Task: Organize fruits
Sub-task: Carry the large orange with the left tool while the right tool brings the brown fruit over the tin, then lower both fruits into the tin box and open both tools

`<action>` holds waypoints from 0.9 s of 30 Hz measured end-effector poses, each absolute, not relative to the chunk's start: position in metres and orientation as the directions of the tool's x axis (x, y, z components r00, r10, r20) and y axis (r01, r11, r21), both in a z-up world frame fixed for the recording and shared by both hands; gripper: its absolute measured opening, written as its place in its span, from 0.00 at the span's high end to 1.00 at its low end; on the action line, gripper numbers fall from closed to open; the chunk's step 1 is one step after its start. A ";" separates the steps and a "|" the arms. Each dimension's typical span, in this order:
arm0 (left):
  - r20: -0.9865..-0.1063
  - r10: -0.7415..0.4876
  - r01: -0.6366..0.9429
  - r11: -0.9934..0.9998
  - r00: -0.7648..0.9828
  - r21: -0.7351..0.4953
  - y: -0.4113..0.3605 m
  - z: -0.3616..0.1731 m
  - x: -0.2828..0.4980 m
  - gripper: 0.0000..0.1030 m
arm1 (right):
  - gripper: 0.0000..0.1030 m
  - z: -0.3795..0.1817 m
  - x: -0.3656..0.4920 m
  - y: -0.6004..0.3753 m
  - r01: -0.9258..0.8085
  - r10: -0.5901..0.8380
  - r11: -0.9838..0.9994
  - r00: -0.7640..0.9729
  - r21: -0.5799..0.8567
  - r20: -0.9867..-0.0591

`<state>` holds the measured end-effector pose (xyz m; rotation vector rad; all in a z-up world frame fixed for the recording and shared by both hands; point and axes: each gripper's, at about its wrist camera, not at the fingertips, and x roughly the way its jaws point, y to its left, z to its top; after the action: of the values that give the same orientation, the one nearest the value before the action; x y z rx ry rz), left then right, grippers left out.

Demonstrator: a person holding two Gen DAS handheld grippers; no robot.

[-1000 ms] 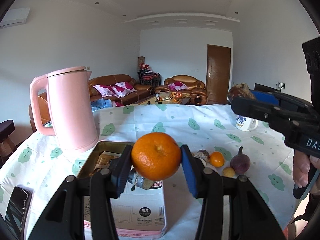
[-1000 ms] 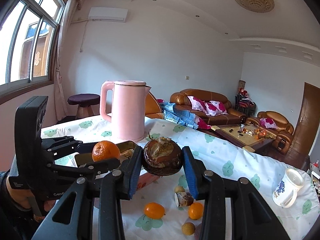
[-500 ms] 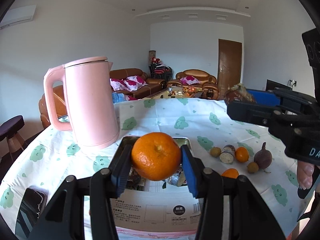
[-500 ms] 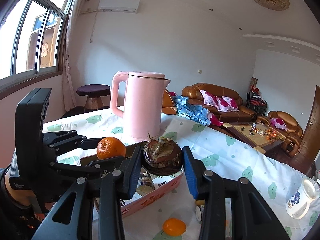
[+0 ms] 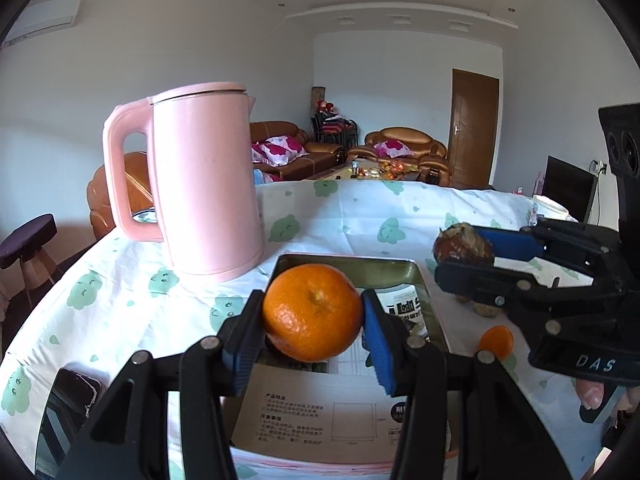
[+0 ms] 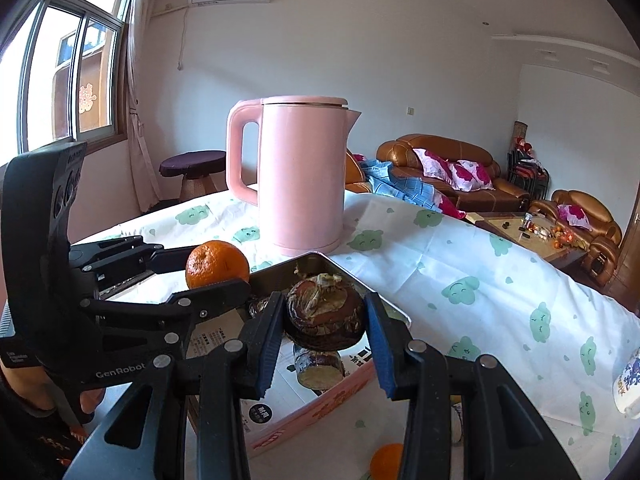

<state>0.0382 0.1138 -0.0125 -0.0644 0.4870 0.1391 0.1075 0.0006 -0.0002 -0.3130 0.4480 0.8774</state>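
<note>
The left claw [image 5: 313, 318] pinched a round orange mandarin [image 5: 313, 312] between its blue pads. The fruit's skin was bright and bumpy, with a small pale stem spot facing the camera. It hung just above the near part of a shallow metal tray [image 5: 348, 261] that sat on a pink box [image 6: 320, 408]. The right claw [image 6: 325, 318] pinched a dark brown, wrinkled fruit [image 6: 325, 316] with dry, flaky bits on top, also over the tray. A jar [image 6: 318, 364] lay in the tray under it. A tall pink kettle [image 5: 204, 184] stood just beyond the tray on the bench [image 5: 352, 216], which had a white cloth with green faces. A small orange fruit [image 5: 496, 342] lay on the cloth to the right.
</note>
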 end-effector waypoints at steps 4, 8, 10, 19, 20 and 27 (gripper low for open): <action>-0.483 0.115 -0.147 0.989 0.868 -0.029 0.115 -0.015 0.041 0.52 | 0.59 -0.010 0.112 0.006 -0.791 0.656 0.609 0.547 -0.063 -0.520; -0.501 0.110 -0.144 0.989 0.858 -0.029 0.116 -0.019 0.045 0.52 | 0.59 -0.017 0.113 0.011 -0.794 0.654 0.606 0.535 -0.052 -0.535; -0.512 0.112 -0.142 0.990 0.852 -0.021 0.116 -0.021 0.047 0.52 | 0.59 -0.020 0.112 0.013 -0.797 0.651 0.602 0.527 -0.052 -0.546; -0.545 0.110 -0.131 0.991 0.831 -0.001 0.114 -0.029 0.051 0.52 | 0.59 -0.035 0.109 0.022 -0.811 0.641 0.582 0.501 -0.057 -0.581; -0.549 0.110 -0.130 0.992 0.829 0.003 0.114 -0.030 0.051 0.52 | 0.59 -0.036 0.110 0.022 -0.812 0.641 0.582 0.499 -0.056 -0.583; -0.575 0.115 -0.131 0.991 0.810 0.013 0.115 -0.038 0.055 0.52 | 0.59 -0.043 0.109 0.026 -0.814 0.627 0.578 0.491 -0.061 -0.605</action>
<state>0.0551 0.1149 -0.0381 -0.0275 0.6127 0.1316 0.1094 0.0263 -0.0427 -0.3641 0.5714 0.8984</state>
